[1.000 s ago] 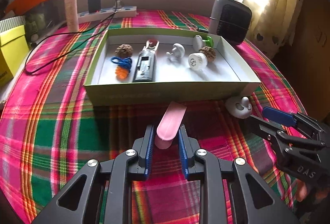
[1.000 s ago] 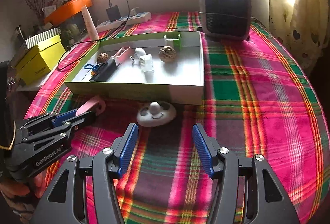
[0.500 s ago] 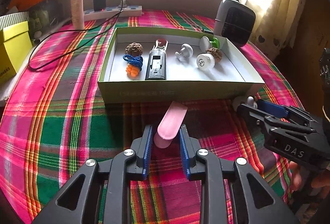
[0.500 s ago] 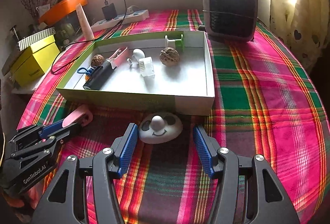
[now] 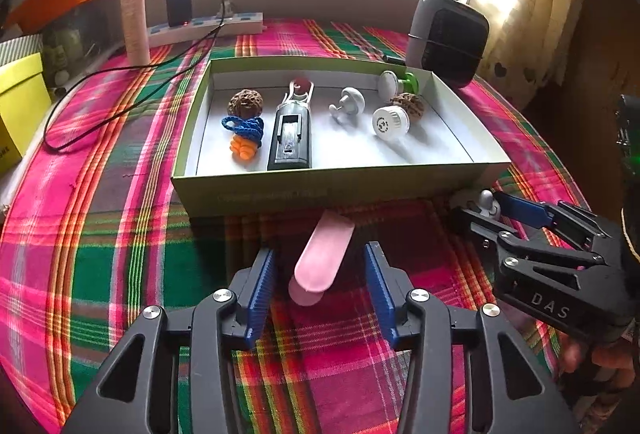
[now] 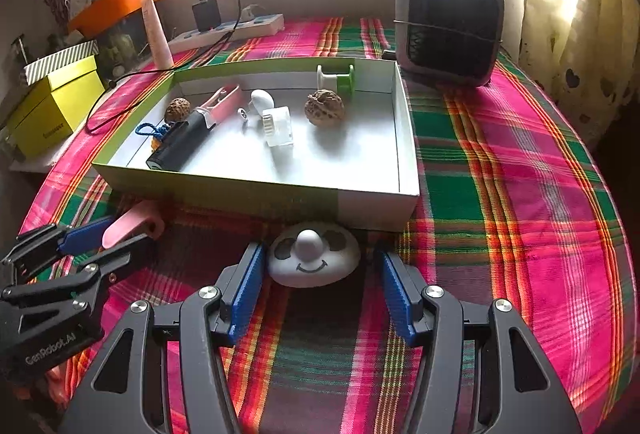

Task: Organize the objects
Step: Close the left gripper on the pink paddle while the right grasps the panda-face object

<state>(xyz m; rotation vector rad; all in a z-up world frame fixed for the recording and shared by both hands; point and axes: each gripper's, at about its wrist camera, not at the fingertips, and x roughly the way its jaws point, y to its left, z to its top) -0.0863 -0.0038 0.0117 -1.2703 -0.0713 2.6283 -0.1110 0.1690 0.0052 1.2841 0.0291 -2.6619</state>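
Observation:
A pink oblong case [image 5: 328, 242] lies on the plaid cloth in front of the green box [image 5: 320, 190]. My left gripper [image 5: 318, 274] straddles its near end; the jaws are opening and the blue pads stand clear of it on both sides. The right wrist view shows the same case [image 6: 132, 220] between the left gripper's [image 6: 128, 234] fingers. A white dome with a smiley face [image 6: 312, 248] sits against the box's [image 6: 256, 194] front wall. My right gripper [image 6: 320, 274] is open around it with a gap on each side. From the left wrist view, the right gripper [image 5: 492, 210] hides most of the dome [image 5: 486, 200].
The box holds two walnuts, a blue cord with an orange bit, a black device [image 5: 290, 132], a white hook, a white cap and a green spool. A small heater [image 6: 450, 24] stands behind the box at right. Behind the box at left are a power strip [image 5: 208, 28] with a cable, a tube and a yellow box [image 6: 52, 106].
The left jaws, shut on the pink case before, have spread apart and let it go onto the cloth. The right gripper has edged forward, so the white dome now sits between its fingertips.

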